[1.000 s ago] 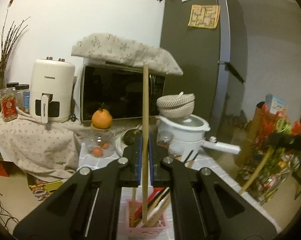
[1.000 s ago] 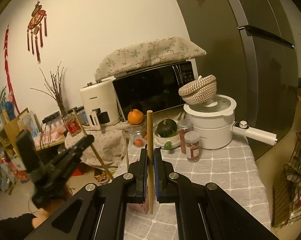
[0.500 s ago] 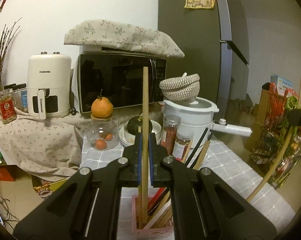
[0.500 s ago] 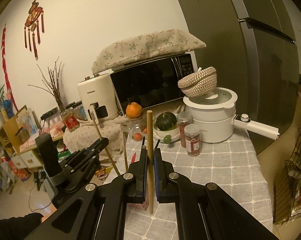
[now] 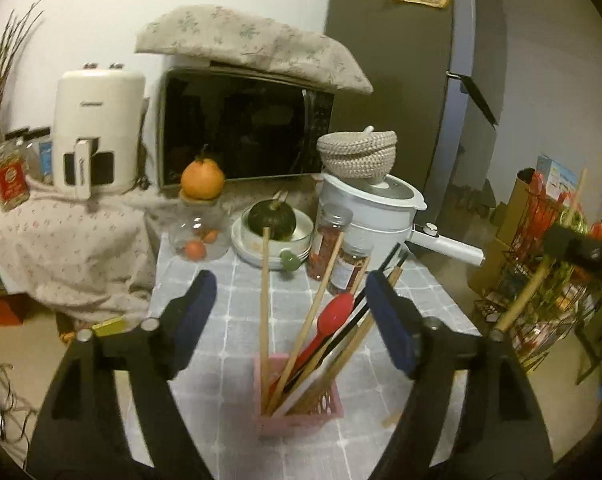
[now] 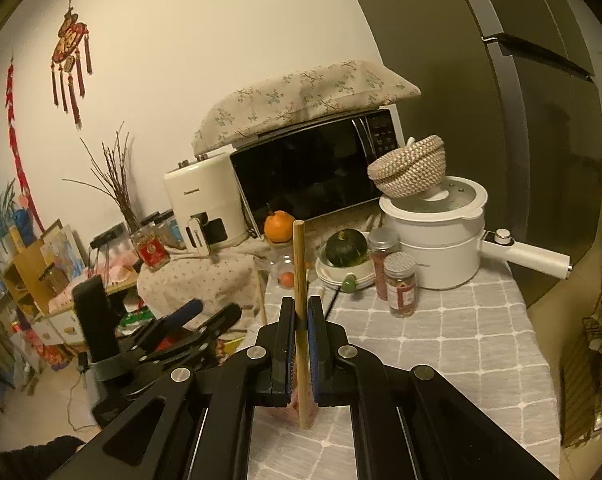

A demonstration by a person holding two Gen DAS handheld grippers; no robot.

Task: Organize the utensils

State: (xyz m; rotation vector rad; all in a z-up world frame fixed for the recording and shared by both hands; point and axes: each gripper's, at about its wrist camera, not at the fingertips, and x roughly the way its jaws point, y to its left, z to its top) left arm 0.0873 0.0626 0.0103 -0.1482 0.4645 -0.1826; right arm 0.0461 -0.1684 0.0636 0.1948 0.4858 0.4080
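In the left wrist view my left gripper (image 5: 291, 292) is open and empty, its blue pads wide apart above a pink utensil basket (image 5: 301, 410). The basket holds several wooden chopsticks (image 5: 265, 304), a red spoon (image 5: 333, 314) and dark chopsticks. In the right wrist view my right gripper (image 6: 299, 318) is shut on an upright wooden chopstick (image 6: 299, 264) above the table's left front. The left gripper (image 6: 189, 320) also shows there at lower left. The right gripper and its stick (image 5: 537, 280) show at the right of the left wrist view.
A grey checked tablecloth (image 6: 441, 344) carries two spice jars (image 6: 399, 290), a white pot (image 6: 437, 240) with a woven basket on top, a bowl with a green squash (image 6: 347, 248) and a glass jar topped by an orange (image 5: 202, 178). A microwave, an air fryer and a fridge stand behind.
My left gripper has opened and let go of its wooden chopstick, which now stands in the pink basket. My right gripper still holds its chopstick and has shifted slightly.
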